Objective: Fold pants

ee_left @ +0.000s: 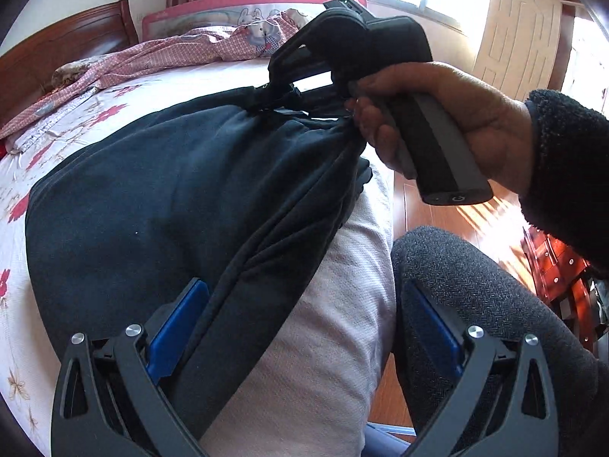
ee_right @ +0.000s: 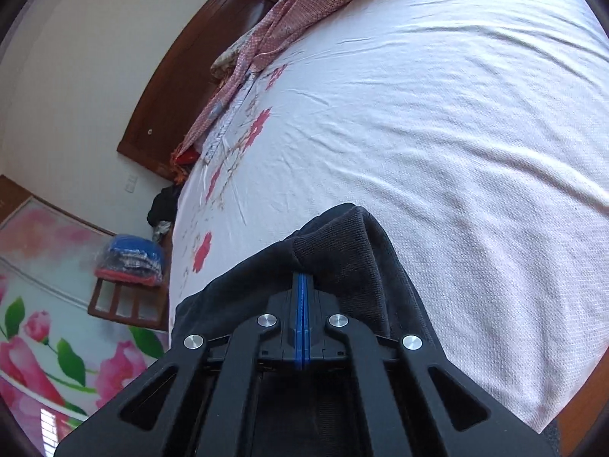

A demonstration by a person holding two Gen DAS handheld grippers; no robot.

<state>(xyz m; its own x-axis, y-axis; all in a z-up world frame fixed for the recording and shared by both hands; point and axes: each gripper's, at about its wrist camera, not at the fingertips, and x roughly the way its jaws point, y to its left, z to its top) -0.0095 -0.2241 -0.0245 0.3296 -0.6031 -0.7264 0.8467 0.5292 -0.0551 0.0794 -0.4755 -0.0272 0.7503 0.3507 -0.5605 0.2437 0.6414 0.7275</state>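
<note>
On the bed (ee_left: 335, 342), with its pale sheet printed in red flowers, dark pants (ee_left: 152, 198) are spread, one end gathered and lifted toward the right gripper (ee_left: 289, 91). From the left wrist view the whole garment can be followed: its long axis runs from the near end, beside the left gripper (ee_left: 304, 327), up and away to the bunched end at the far right, where a hand (ee_left: 437, 122) in a dark fleecy sleeve (ee_left: 567, 175) is wrapped round the right gripper's handle. The left gripper's blue pads are seen set wide apart; a fold of the pants lies against the left pad, yet nothing is pinched between the two. A grey-trousered knee (ee_left: 475, 285) is shown behind the right pad.

From the right wrist view, something else is given: the right gripper (ee_right: 302, 285) is seen with its blue pads pressed flat together and dark cloth of the pants (ee_right: 342, 251) bunched over and just ahead of their tips. The cloth appears to be clamped there, though the pinch itself is hidden by the fold. A checked quilt (ee_right: 274, 26) and a wooden headboard (ee_right: 182, 76) are shown beyond.
</note>
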